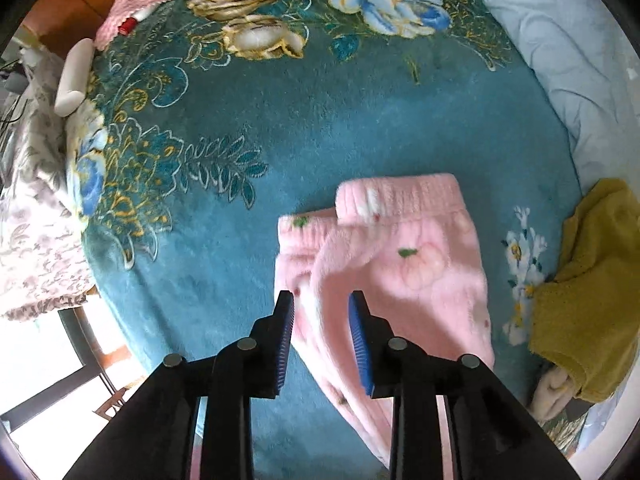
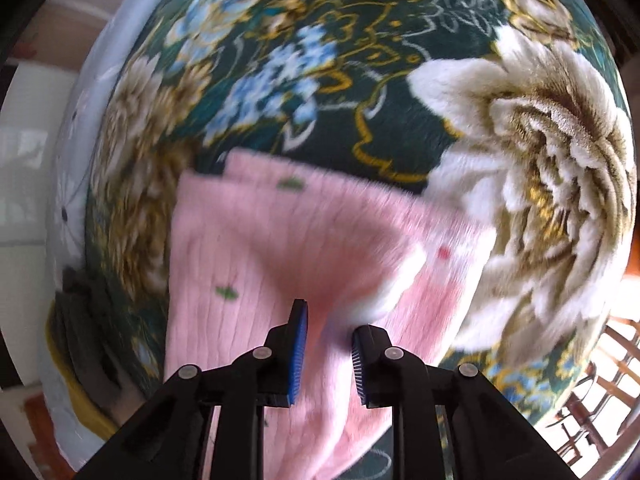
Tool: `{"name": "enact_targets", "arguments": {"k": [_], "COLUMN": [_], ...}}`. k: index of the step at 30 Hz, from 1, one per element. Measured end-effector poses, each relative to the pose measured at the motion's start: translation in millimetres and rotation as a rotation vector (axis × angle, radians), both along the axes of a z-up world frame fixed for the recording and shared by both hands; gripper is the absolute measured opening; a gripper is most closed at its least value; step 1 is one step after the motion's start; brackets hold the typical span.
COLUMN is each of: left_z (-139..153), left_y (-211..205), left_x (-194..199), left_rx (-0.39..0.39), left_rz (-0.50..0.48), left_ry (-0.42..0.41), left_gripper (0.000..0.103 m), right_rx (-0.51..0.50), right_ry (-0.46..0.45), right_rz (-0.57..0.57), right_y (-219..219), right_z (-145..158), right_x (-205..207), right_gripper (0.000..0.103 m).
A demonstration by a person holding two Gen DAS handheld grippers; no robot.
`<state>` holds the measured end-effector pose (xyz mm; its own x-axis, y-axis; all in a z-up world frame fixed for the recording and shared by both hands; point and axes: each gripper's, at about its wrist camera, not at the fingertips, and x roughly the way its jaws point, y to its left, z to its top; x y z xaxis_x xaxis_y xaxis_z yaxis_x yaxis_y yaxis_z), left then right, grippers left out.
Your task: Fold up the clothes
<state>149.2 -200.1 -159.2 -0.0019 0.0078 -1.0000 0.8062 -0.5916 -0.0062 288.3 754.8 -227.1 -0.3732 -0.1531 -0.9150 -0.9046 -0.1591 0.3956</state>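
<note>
Pink fleece pants (image 1: 404, 264) with small green and peach prints lie on a teal floral blanket (image 1: 280, 128); the ribbed waistband is at the far end. My left gripper (image 1: 322, 316) has its jaws apart around a fold of the pant leg, not clamped. In the right wrist view the pink pants (image 2: 248, 248) are bunched and blurred. My right gripper (image 2: 329, 334) has its jaws apart with a ridge of pink fabric between them.
A mustard yellow garment (image 1: 584, 308) lies to the right of the pants. A pale blue sheet (image 1: 568, 52) borders the blanket at the far right. A pink cloth (image 1: 136, 4) and a white cylinder (image 1: 74, 76) sit at the far left, by a floral quilt (image 1: 36, 216).
</note>
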Motion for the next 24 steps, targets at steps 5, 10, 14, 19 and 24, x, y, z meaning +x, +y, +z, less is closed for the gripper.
{"name": "enact_targets", "arguments": {"k": [5,10,14,19,24], "left_z": [7,13,9,-2,-7], "left_y": [38,80,110,137,150], "left_x": [14,13,4,6,12], "left_rx": [0.004,0.052,0.074,0.087,0.097], "left_rz": [-0.018,-0.031,-0.095,-0.149,-0.146], "left_ry": [-0.004,0.002,0.004,-0.030,-0.059], "left_gripper": [0.028,0.028,0.028,0.028,0.028], "right_rx": [-0.047,0.000,0.081,-0.039,-0.037], "right_ry": [0.084,0.211,0.228,0.064,0.075], "right_rz": [-0.090,0.046,0.087,0.032,0.063], "right_y": [17,30,45,55,54], "right_z": [-3,32,51,-9,-15], "right_x": [6,-9,15,50,47], "right_gripper": [0.015,0.005,0.005,0.005,0.009]}}
